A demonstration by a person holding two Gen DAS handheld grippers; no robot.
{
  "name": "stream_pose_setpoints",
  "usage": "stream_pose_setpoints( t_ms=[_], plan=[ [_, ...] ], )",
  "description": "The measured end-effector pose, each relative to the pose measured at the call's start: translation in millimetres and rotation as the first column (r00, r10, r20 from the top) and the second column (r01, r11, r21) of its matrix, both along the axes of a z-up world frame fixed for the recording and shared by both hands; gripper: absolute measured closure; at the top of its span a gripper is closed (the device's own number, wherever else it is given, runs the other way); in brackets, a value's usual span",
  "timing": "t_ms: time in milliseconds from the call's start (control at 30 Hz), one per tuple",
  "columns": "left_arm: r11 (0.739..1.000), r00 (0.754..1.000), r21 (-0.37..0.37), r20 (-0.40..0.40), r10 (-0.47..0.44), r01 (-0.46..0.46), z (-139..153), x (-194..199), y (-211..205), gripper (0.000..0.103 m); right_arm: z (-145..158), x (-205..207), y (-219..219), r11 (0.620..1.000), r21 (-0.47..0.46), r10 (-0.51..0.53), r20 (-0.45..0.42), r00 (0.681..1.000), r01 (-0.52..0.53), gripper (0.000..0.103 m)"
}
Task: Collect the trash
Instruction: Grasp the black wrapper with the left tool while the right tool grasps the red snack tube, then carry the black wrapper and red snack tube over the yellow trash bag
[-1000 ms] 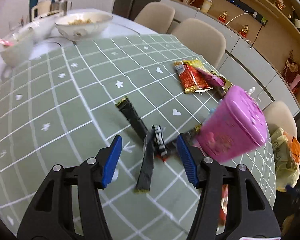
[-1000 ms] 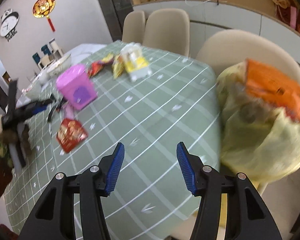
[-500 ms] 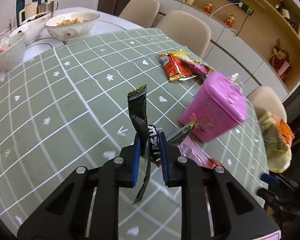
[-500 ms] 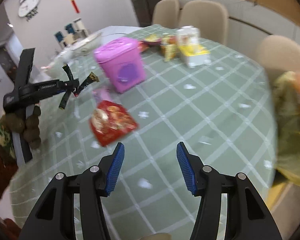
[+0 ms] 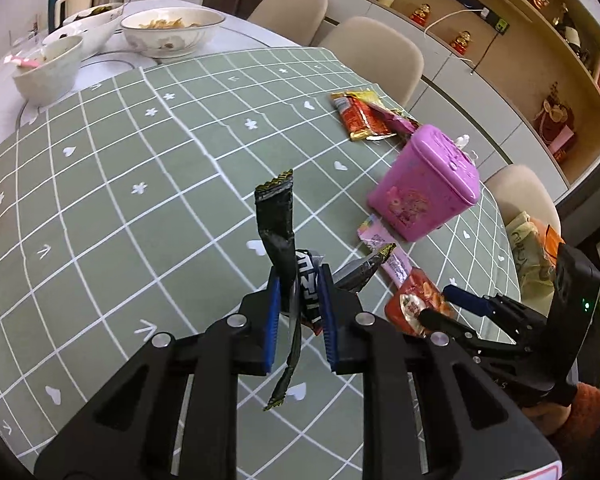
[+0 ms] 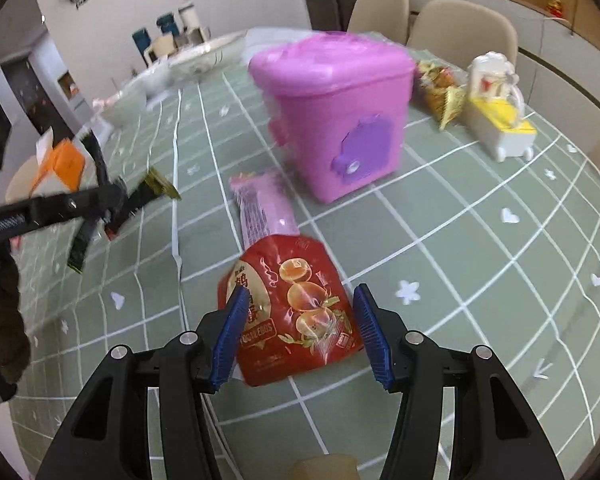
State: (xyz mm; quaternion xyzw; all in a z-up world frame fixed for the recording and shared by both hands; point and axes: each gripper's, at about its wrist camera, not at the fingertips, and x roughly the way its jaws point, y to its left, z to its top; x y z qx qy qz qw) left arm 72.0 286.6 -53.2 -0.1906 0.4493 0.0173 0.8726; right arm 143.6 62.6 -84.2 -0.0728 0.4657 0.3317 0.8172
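So a second ago the left gripper (image 5: 300, 300) was spread over the black wrappers (image 5: 278, 228) lying on the green tablecloth (image 5: 100, 200); now it's pinching that bundle and holding it clear of the cloth, so that bit of trash looks collected. Over at about 3 o'clock from it, the right gripper (image 6: 300, 328) has swung in from the table edge. Its jaws are opening, straddling the red snack bag (image 6: 296, 308), which lies flat at 6 o'clock from the pink bin (image 6: 336, 120), pads not pressing yet, so probably the next grab.

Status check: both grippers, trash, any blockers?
Left gripper shut on black wrappers. Right gripper jaws opening, straddling red snack packet. Pink bin beyond; nothing blocking.
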Motion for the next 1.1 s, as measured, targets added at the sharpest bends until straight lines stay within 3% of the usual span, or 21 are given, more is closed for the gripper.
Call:
stream_pose_setpoints(
  t_ms=[133,267,400,433,533,633,867,1100],
  plan=[
    [1.0,1.0,-0.016,-0.008,0.004,-0.004,-2,-3,4,0.085,2,-3,12,0.996,-0.08,0.045,0.017,0.999,-0.044,0.048],
    [1.0,1.0,-0.025,-0.023,0.007,-0.007,-8,-2,4,0.085,4,-4,13,0.997,-0.03,0.066,-0.075,0.995,-0.068,0.048],
    [1.0,1.0,-0.03,-0.016,0.01,-0.01,-7,-3,6,0.085,3,-15,18,0.989,-0.079,0.122,-0.016,0.992,-0.122,0.048],
    [1.0,1.0,-0.029,-0.014,0.01,-0.011,-6,-3,6,0.085,3,-18,20,0.987,-0.099,0.128,0.004,0.992,-0.127,0.053],
    [0.999,1.0,-0.029,-0.01,0.017,-0.017,-4,-4,8,0.085,6,-16,12,0.993,-0.06,0.102,-0.001,0.995,-0.102,0.074],
    [0.999,1.0,-0.031,-0.001,0.014,-0.014,-1,-5,4,0.085,19,-12,-2,0.997,-0.037,0.064,0.02,0.998,-0.063,0.085],
    [1.0,0.999,-0.023,0.041,-0.015,0.016,23,-8,-21,0.085,51,-11,-46,1.0,-0.014,-0.013,0.049,0.999,0.014,0.086],
    [0.996,0.991,-0.006,0.104,-0.084,0.085,60,0,-72,0.085,85,-20,-110,0.994,0.004,-0.105,0.11,0.988,0.105,0.086]
  ],
)
